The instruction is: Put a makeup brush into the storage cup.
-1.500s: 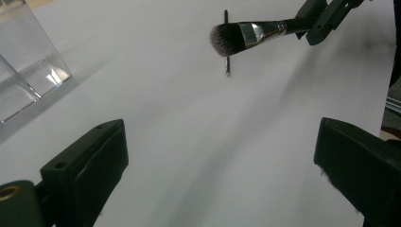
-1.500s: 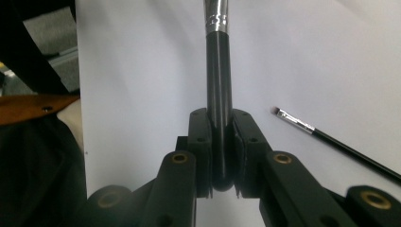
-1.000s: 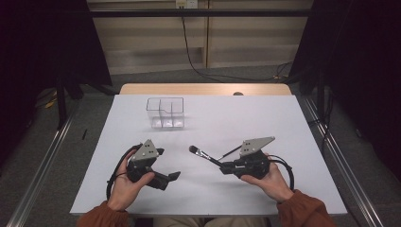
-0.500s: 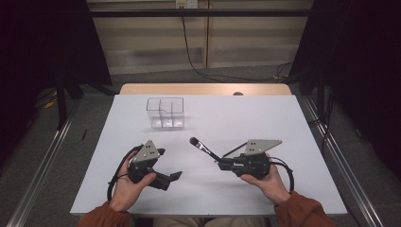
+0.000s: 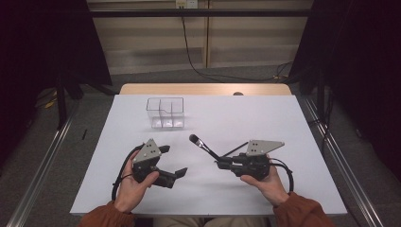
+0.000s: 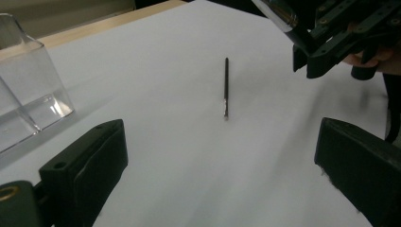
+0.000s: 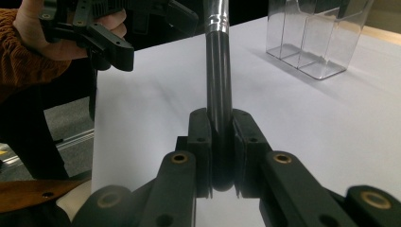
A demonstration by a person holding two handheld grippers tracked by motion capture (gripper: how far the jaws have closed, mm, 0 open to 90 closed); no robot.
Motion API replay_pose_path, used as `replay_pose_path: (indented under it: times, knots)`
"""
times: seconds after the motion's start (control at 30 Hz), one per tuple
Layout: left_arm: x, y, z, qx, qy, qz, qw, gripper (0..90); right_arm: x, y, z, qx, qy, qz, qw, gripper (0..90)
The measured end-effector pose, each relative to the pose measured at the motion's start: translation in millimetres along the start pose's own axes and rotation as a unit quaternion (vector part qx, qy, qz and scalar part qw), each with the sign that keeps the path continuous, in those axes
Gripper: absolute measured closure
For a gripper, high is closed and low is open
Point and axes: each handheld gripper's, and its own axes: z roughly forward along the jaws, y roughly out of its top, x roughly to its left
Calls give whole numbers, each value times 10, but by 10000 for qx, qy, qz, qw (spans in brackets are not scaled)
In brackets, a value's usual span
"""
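Right claw [image 5: 222, 163] is gripping a black-handled makeup brush [image 5: 204, 146] by its handle end, the dark bristle head pointing up and away toward the clear acrylic compartment organiser [image 5: 165, 112]. Left claw [image 5: 172, 163] is resting open and empty on the white table [image 5: 246, 118], just beside a thin dark pencil-like stick [image 6: 226, 87] lying flat ahead of its jaws.

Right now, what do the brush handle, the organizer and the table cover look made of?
Brush handle: glossy black, plastic or lacquered wood; its ferrule looks like polished metal. Organizer: clear hard plastic, likely acrylic, see-through with bright edges. Table cover: matte white sheet, paper or laminate, unclear which.
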Motion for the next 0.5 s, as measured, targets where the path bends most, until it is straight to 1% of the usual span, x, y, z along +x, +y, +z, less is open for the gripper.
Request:
replay_pose_path:
  times: [0.07, 0.17, 0.23, 0.33, 0.4, 0.5]
  knots:
    - [-10, 25, 16, -142, 4, -14, 9999, 35, 6, 3, 0, -38, 29, -22, 10000, 796]
    - [-39, 51, 49, -263, -93, -9, 9996, 35, 7, 5, -3, -74, 42, -35, 10000, 796]
    - [-57, 63, 72, -301, -43, 26, 9995, 36, 11, 5, -5, -80, 54, -37, 9999, 796]
    - [-72, 91, 101, -320, -120, 63, 9994, 47, 9, 5, -3, -76, 58, -32, 9999, 796]
    - [-88, 108, 115, -344, -80, 117, 9993, 47, 12, 5, -3, -87, 53, -32, 9999, 796]
    - [-89, 137, 139, -409, -160, 59, 9990, 46, 17, 6, -2, -93, 63, -54, 9999, 796]
